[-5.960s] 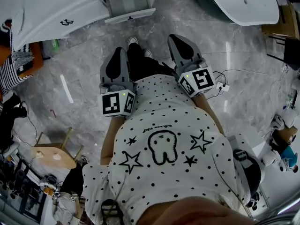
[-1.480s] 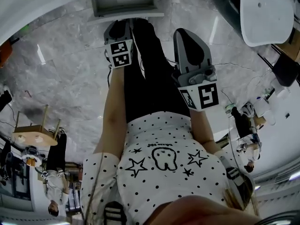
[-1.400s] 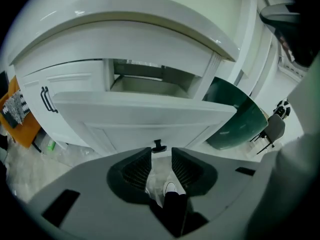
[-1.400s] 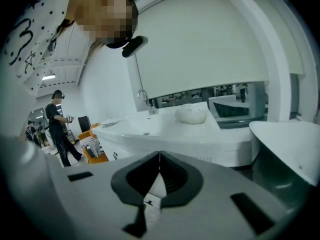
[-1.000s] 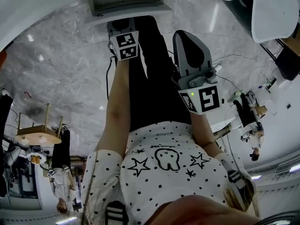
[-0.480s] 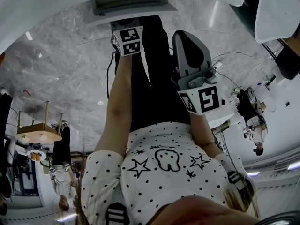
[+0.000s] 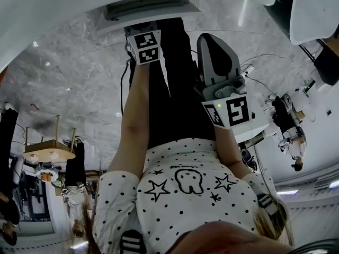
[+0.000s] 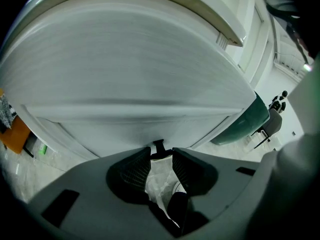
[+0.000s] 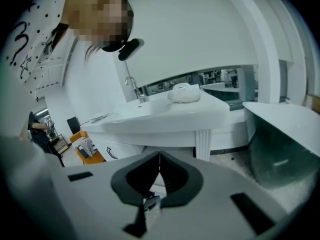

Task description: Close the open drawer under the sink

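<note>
Nearest, the right gripper (image 9: 159,158) is clenched on nothing, just parked. Farther out, the left gripper (image 8: 161,153) has just been opening its jaws, with the small black handle (image 8: 159,145) unpinched at the tips. The drawer (image 7: 147,7) sits far centre under the sink and seems still out a bit. Next is probably a straight push inward.

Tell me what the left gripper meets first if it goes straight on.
Likely the black handle, right at the tips of the left gripper, then the drawer front. Its jaws have just been opening and clamp nothing.
</note>
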